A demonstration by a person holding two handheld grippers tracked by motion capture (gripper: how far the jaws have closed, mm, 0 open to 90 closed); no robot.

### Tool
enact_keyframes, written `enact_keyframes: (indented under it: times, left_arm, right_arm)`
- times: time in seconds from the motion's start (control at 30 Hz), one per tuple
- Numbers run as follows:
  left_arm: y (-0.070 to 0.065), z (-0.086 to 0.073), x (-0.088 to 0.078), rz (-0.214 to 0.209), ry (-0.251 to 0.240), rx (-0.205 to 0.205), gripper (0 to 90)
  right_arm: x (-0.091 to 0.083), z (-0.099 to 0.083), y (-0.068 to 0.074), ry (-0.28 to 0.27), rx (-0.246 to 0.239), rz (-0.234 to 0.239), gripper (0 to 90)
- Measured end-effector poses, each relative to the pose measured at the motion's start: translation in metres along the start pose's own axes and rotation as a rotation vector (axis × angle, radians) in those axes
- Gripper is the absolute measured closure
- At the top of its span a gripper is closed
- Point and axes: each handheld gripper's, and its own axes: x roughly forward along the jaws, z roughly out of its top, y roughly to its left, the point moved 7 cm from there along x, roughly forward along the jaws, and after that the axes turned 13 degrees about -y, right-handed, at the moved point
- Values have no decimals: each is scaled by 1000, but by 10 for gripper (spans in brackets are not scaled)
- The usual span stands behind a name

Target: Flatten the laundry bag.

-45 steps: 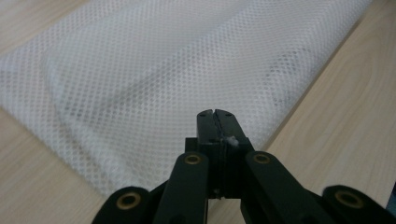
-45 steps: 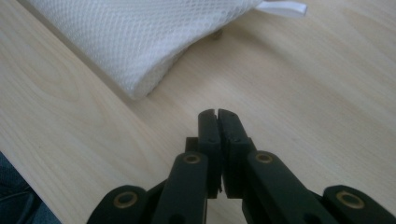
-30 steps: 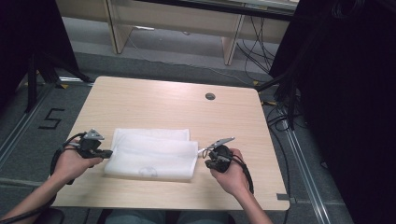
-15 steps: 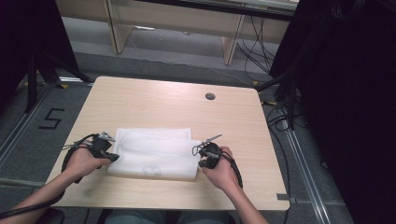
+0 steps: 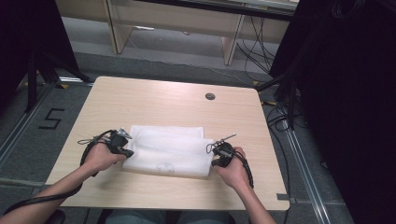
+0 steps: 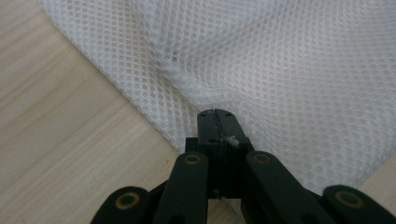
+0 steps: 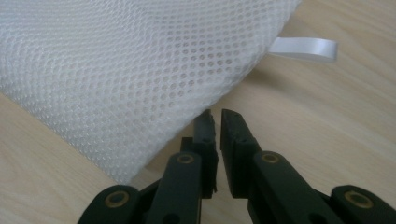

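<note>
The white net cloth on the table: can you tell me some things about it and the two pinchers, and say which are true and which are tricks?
1. The white mesh cloth lies folded on the wooden table. True.
2. The left gripper has its jaws wide open. False: they are shut on the mesh.
3. The right gripper clamps the cloth. False: its jaws have just been opening, with nothing between them.
4. A white ribbon loop sticks out from the cloth's edge. True.

1. The black two-jaw left gripper (image 6: 216,122) has flat matte links pinned with brass-coloured rivets.
2. The black two-jaw right gripper (image 7: 218,122) is built alike, rivets at 6 o'clock.
3. Black cables loop from both; the forearms are unsleeved.
</note>
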Motion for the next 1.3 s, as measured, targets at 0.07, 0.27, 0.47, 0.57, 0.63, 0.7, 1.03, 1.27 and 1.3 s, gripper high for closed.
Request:
enact_keyframes:
  times: [0.07, 0.27, 0.47, 0.57, 0.63, 0.7, 1.03, 1.27, 1.3]
  left_arm:
    - [-1, 2, 2, -3, 0, 3, 889]
    - [-5, 8, 9, -5, -10, 19, 887]
    - [-12, 18, 19, 6, -24, 61, 874]
    - [-15, 21, 22, 11, -31, 80, 863]
    - [-17, 23, 23, 3, -22, 92, 860]
    - [-19, 24, 25, 9, -42, 103, 837]
    - [-17, 32, 3, 21, -205, 134, 510]
    - [-18, 36, -13, 13, -277, 170, 419]
    - [-23, 36, -16, -5, -285, 171, 414]
  right_arm:
    - [-5, 3, -9, -16, -5, -24, 833]
    - [-23, 12, -34, -62, -23, -96, 726]
    - [-27, 27, -39, -86, -20, -98, 659]
    - [-23, 36, -37, -103, -35, -88, 627]
    - [-20, 39, -36, -111, -30, -84, 621]
    - [-14, 46, -34, -116, -49, -71, 584]
    - [25, 68, -23, -108, -46, -30, 500]
    - [37, 75, -20, -89, -81, -17, 483]
    - [40, 77, -19, -76, -66, -23, 492]
